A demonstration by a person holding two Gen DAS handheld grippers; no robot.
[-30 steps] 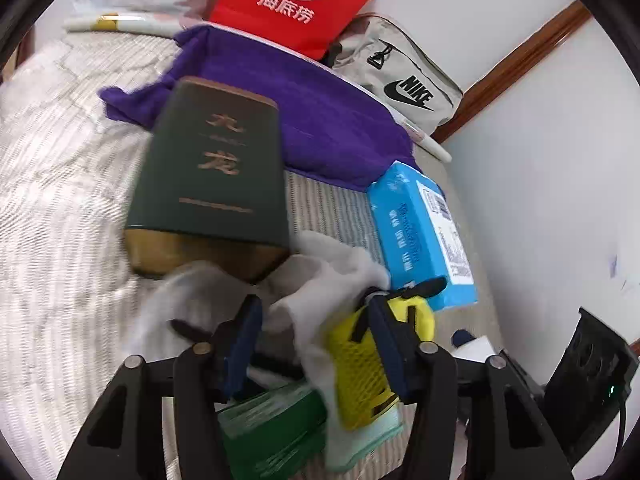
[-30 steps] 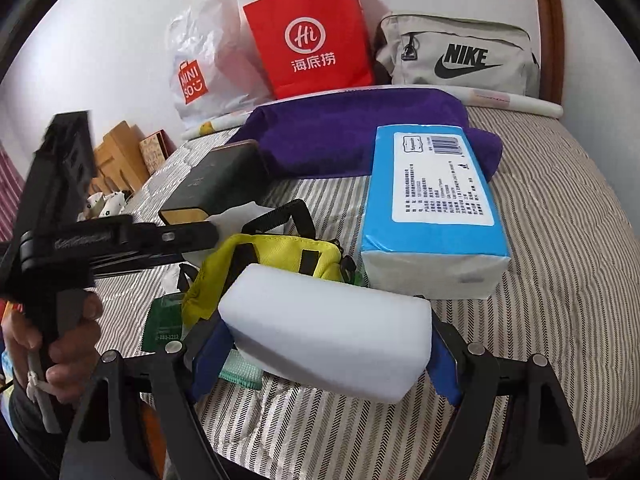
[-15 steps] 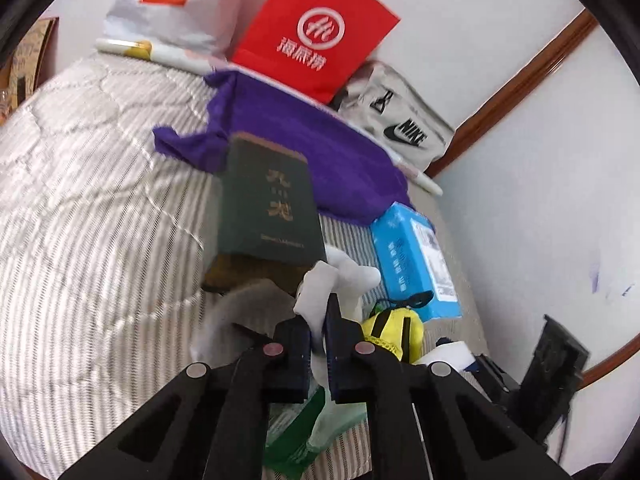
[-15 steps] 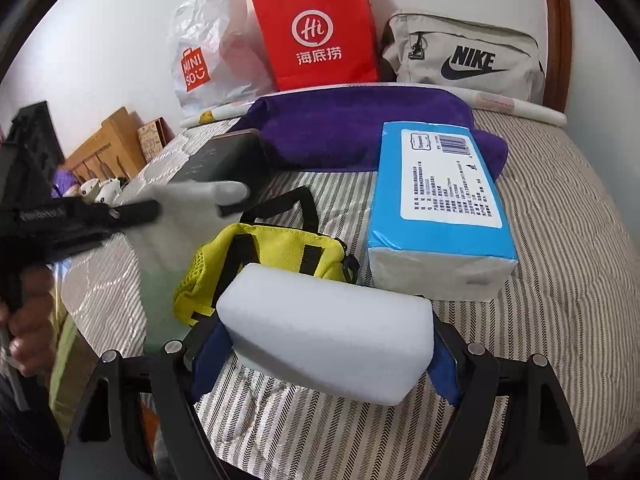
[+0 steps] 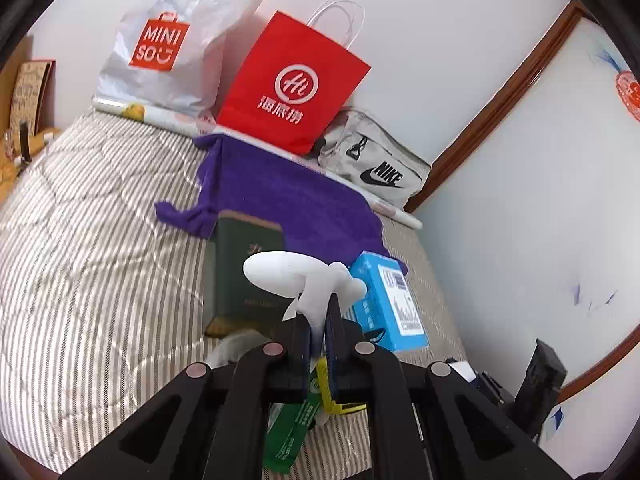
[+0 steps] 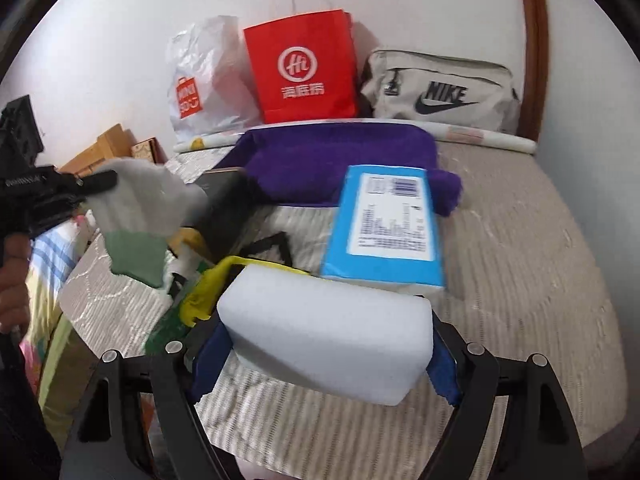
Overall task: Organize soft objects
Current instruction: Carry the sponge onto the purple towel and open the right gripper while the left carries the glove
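Observation:
My left gripper (image 5: 318, 316) is shut on a white sock with a green cuff (image 5: 296, 276) and holds it up above the bed; the sock (image 6: 140, 208) hangs from that gripper (image 6: 100, 180) at the left of the right wrist view. My right gripper (image 6: 324, 344) is shut on a white foam block (image 6: 328, 332), held above the striped bedspread (image 6: 520, 260). A yellow mesh pouch (image 6: 208, 292) lies on the bed under the block. A purple towel (image 5: 288, 196) is spread farther back.
A dark green box (image 5: 244, 268) and a blue tissue pack (image 6: 384, 224) lie mid-bed. A red paper bag (image 5: 292, 88), a white Miniso bag (image 5: 168, 44) and a grey Nike bag (image 6: 440, 88) stand against the wall. A green packet (image 5: 292, 432) lies near the bed's front edge.
My left gripper closed on the white sock and lifted it off the bed. My right gripper kept hold of the foam block and rose slightly.

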